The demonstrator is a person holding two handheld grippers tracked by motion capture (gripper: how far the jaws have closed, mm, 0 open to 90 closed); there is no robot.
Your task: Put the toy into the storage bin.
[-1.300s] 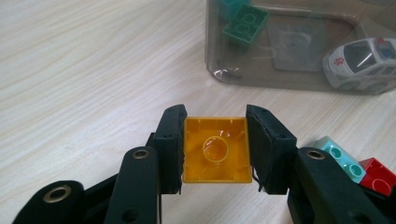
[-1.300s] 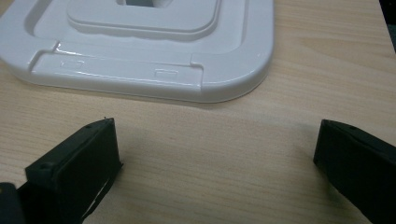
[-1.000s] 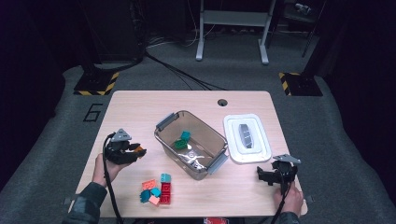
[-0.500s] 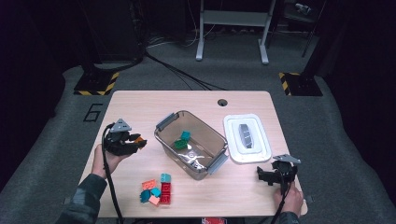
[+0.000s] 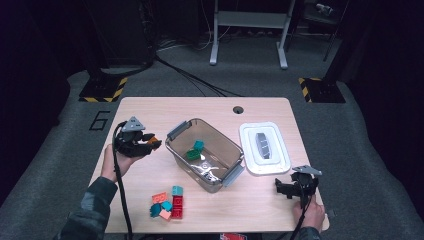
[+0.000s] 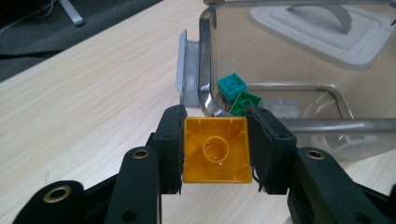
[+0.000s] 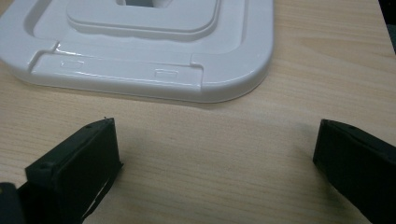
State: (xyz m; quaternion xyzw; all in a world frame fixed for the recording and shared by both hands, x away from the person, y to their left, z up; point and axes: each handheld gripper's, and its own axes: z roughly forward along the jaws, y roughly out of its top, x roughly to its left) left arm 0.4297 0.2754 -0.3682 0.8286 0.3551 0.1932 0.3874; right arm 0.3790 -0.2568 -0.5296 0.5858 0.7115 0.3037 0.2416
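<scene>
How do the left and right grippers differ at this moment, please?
The left gripper is shut on a yellow brick; the right gripper is open and holds nothing. The left one is beside the clear bin, the right one near the white lid. Both have black jaws and are hand-held.

a large dark numeral "6" stands on the grey carpeted floor (image 5: 70,145), just beside the left edge of the light wooden table (image 5: 210,107); nothing else is legible.
</scene>
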